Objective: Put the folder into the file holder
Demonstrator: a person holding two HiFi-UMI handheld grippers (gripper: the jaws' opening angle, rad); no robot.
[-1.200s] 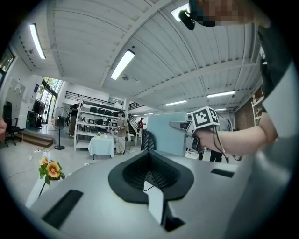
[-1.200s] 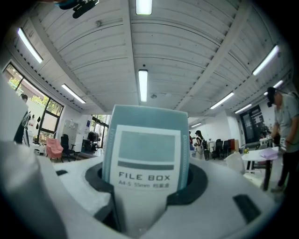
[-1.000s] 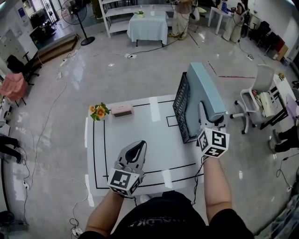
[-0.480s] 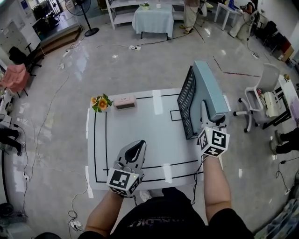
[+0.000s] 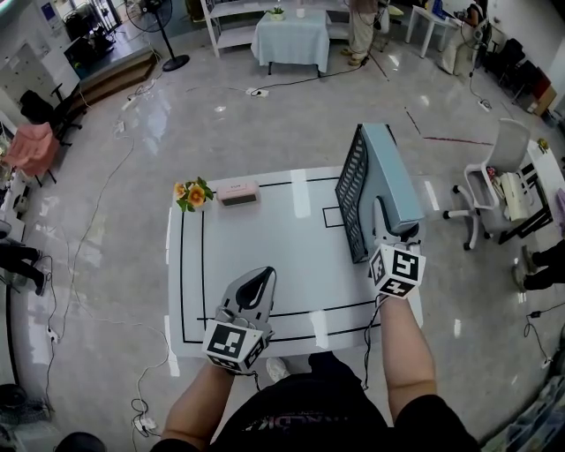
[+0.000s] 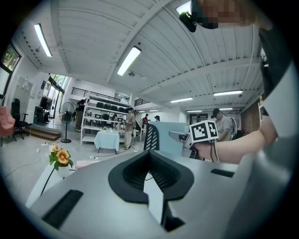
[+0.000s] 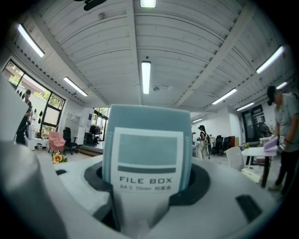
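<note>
Folder [image 5: 395, 177], a pale blue box file labelled FILE BOX on its spine, stands on edge at the right side of the table [image 5: 265, 229], held by that spine in the right gripper [image 5: 386, 222], whose jaws are set fairly wide around it. Against the earlier head views it now sits lower beside the black mesh wall of the file holder [image 5: 347, 201], and the gripper has come down with it. The jaws have also just been opening a little, with the spine between them; in the right gripper view the pads look to be against its two sides, so I read this as a grip beginning to ease rather than a release. That suggests the lowering is almost finished and letting go comes next, though no view shows whether the bottom edge rests on the holder's floor. The left gripper [image 5: 261, 277] hovers over the near left part of the table with its jaws fully together and nothing in them. The tabletop is white and smooth, marked with black tape lines [image 5: 202, 265]; at its far left corner are a small pot of orange flowers [image 5: 189, 194] and, just beside it, a pink box [image 5: 237, 193]. Around it is a glossy grey floor [image 5: 221, 124], a white office chair [image 5: 490, 172] to the right, and far off a cloth-covered table [image 5: 291, 35] and a standing fan [image 5: 155, 18].
</note>
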